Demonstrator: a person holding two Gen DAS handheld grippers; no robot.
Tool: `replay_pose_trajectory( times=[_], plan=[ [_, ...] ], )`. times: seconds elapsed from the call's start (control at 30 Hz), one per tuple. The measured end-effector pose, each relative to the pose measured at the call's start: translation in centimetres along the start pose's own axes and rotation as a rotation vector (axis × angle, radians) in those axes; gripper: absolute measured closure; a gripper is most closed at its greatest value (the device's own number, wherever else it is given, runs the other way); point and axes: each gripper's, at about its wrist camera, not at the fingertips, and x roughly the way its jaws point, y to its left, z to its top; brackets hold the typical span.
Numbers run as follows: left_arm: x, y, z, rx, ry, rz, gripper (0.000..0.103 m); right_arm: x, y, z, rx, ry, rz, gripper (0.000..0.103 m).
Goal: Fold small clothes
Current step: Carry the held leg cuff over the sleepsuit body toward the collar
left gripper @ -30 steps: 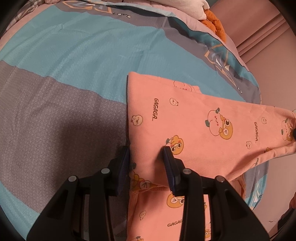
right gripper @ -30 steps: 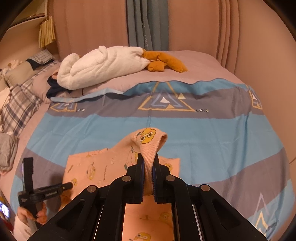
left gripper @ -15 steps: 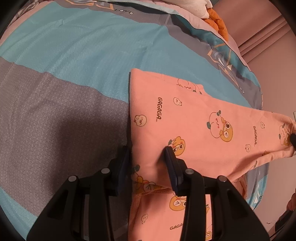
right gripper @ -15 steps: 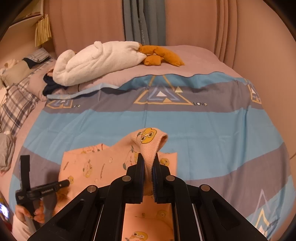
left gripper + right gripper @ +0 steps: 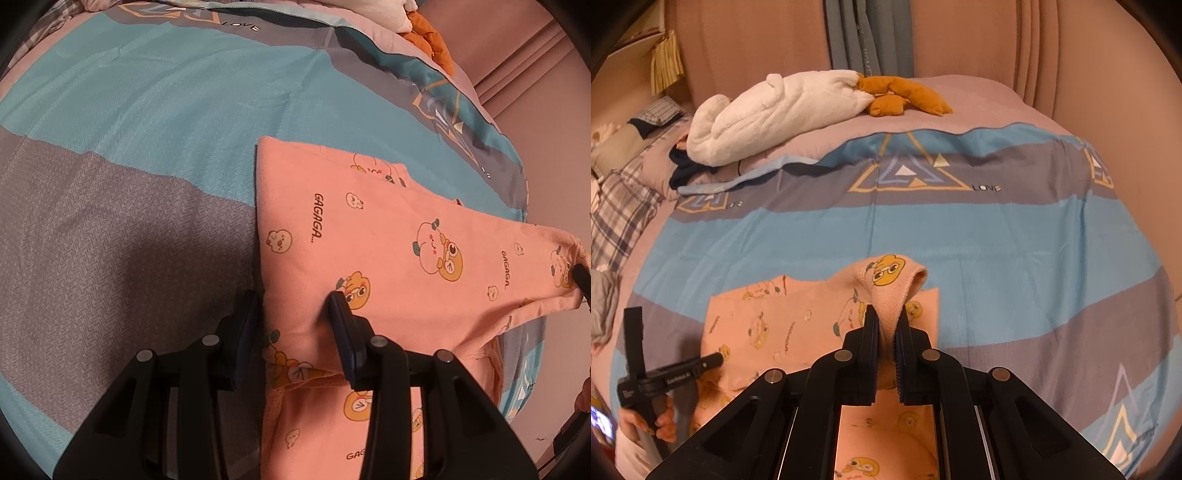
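Pink garment (cartoon print), right tool pinching its cuff, left tool released.

right tool clamps raised pink garment cuff above bedspread.

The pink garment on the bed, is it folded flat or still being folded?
Mid-fold: the right tongs pinch a raised end of the pink garment, pulled over the layer lying flat on the bedspread.

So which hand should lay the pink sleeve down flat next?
The right one, probably. The right gripper is already shut on the pink garment's cuff, lifted above the bedspread. The left gripper only straddles the fabric's edge, open.
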Motion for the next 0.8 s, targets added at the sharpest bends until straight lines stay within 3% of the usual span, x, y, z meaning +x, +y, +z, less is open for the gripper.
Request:
replay_pose_trajectory(
  times=[0.8],
  plan=[
    [0.2, -0.4, 0.0, 0.009, 0.003, 0.036, 0.062, 2.6, -3.0, -1.8, 0.073, 0.079, 0.022, 0.095]
  ],
)
